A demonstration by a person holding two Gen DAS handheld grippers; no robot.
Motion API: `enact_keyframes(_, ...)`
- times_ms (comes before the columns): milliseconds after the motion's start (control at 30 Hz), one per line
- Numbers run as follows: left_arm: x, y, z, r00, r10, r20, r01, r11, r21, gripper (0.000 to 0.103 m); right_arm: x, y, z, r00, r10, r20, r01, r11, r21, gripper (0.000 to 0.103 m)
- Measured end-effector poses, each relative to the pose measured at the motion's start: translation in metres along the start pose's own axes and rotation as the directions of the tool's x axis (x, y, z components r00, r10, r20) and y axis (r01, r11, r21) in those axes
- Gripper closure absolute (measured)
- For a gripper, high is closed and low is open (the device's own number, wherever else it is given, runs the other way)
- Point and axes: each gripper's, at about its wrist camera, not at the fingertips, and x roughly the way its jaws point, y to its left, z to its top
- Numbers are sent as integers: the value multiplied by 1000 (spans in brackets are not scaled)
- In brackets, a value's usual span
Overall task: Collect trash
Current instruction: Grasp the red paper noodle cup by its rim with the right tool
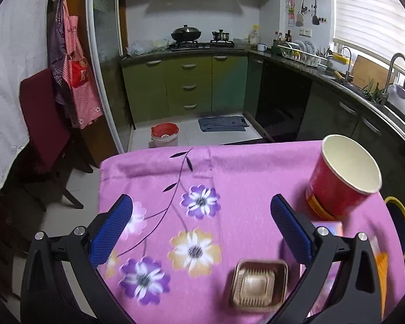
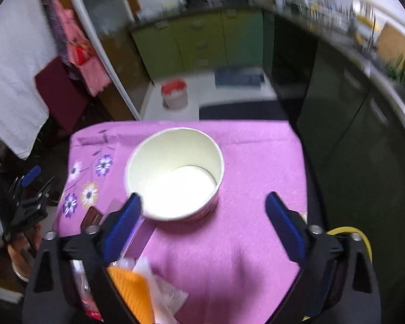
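Your paper cup (image 2: pixel 174 172) stands upright and empty near the far middle of the pink flowered tablecloth (image 2: pixel 243 243), and it looks light, thin-walled and easy to crush or tip, so take it gently across the rim or around the body rather than clamping hard. The rest of the trash lies near you on the left: a small brown plastic tray (image 1: pixel 259 283), stiff-looking but shallow and probably slippery, best pinched by one raised edge; and an orange wrapper (image 2: pixel 132 294) with crumpled white paper beside it, soft and floppy, to be taken by a bunched fold. Your right gripper (image 2: pixel 202 213) is spread wide and empty just near of the cup, its left pad close beside the cup's wall; whether it touches, I cannot tell through the blur. Your left gripper (image 1: pixel 201 226) is likewise released and carries nothing, hovering over bare cloth with the tray just near of it, the cup to its far right.
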Motion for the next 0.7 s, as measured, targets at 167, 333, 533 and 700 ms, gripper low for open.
enact_keyframes(167, 13, 3, -7, 998, -44, 48, 46, 998, -35, 6, 52, -13, 32, 986, -26, -163, 30, 999, 22, 45)
enact_keyframes(333, 20, 12, -17, 994, -85, 72, 91, 992, -90, 6, 83, -9, 40, 968, -41, -246, 47, 999, 16, 63)
enact_keyframes(533, 27, -5, -20, 998, -1, 59, 0, 1000, 23, 6, 107, 2, 35, 947, -53, -318, 56, 998, 0, 81)
enact_keyframes(700, 26, -5, -20, 999, -8, 52, 7, 999, 33, 6, 114, -2, 30, 945, -41, -325, 51, 998, 22, 96)
